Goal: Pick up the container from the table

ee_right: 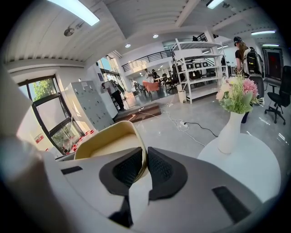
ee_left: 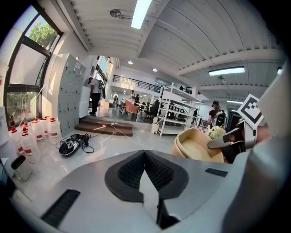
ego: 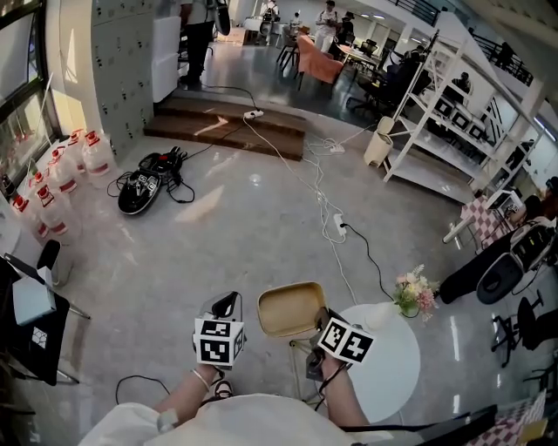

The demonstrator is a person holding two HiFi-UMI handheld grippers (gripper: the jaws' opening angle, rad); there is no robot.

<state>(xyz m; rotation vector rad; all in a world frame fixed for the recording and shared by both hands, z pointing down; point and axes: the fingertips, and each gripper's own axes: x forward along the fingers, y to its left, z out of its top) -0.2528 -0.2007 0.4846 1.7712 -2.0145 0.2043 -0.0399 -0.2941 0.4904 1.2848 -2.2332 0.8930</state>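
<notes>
the right gripper [ee_right: 144, 167] is clamped on the near rim of the tan container [ee_right: 107, 142], one pad inside the wall and one outside. this carries the container clear of the round white table [ego: 397, 370], off its left edge and over the floor. the left gripper [ee_left: 144, 169] has its jaws together and empty, just beside the container. a vase of flowers [ego: 384, 315] stands near the table edge. open floor lies ahead and to the left.

Glossy grey floor [ego: 261, 235] crossed by white cables [ego: 301, 174] — a low wooden step [ego: 228, 126] and grey lockers [ego: 122, 70] behind, white shelving [ego: 440, 113] alongside — strip lights [ee_left: 141, 12] overhead
</notes>
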